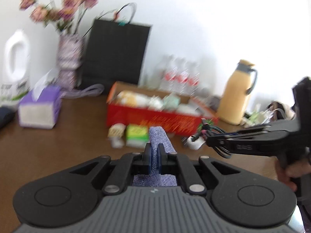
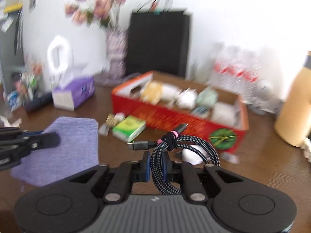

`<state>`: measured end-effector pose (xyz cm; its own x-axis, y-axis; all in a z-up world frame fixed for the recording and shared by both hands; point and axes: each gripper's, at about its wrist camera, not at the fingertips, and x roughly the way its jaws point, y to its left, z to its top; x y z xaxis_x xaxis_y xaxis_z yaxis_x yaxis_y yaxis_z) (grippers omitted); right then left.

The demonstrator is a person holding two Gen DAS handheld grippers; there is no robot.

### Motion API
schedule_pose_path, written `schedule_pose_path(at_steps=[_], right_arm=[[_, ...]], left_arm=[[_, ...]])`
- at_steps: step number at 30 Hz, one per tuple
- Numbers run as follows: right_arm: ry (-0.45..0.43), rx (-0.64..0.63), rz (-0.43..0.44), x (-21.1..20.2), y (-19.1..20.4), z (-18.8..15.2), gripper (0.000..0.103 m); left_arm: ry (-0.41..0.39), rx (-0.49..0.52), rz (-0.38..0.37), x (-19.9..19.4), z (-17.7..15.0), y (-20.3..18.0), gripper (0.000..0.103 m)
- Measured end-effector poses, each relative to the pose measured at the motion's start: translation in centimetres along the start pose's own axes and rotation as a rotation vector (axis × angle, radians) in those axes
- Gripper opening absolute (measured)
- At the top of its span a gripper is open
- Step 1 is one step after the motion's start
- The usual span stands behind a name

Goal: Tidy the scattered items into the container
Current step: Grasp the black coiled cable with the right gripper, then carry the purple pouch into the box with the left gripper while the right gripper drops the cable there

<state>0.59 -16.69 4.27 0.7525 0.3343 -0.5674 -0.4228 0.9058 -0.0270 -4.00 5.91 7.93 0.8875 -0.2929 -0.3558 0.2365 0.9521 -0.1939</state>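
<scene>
Clamping a folded purple cloth (image 1: 157, 145), the left gripper (image 1: 155, 153) sits before the red box (image 1: 153, 119). Right gripper (image 2: 157, 160), pinched tight on a coiled braided cable (image 2: 180, 149), hangs nearby above the table (image 2: 262, 167).

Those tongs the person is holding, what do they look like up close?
Both tongs are matte black plastic: the left tongs and right tongs each have two short fingers lined with blue pads, jointed link arms with silver rivets, round housings and a ribbed grey body.
</scene>
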Motion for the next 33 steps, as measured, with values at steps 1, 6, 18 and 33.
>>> schedule_pose_path(at_steps=[1,6,18,33], right_arm=[[-0.019,0.008,-0.011,-0.9,-0.8,0.5,0.011],[-0.083,0.025,-0.051,-1.5,-5.1,6.0,0.011],[0.214,0.168,0.210,17.2,-12.7,13.7,0.012],[0.568,0.138,0.096,22.1,-12.7,12.3,0.034]], left_arm=[[-0.012,0.024,-0.022,0.5,1.2,-0.5,0.006],[0.017,0.088,-0.112,7.2,9.3,-1.9,0.006],[0.401,0.338,-0.133,29.6,12.1,0.0,0.007],[0.520,0.440,-0.143,32.9,9.9,-0.3,0.061]])
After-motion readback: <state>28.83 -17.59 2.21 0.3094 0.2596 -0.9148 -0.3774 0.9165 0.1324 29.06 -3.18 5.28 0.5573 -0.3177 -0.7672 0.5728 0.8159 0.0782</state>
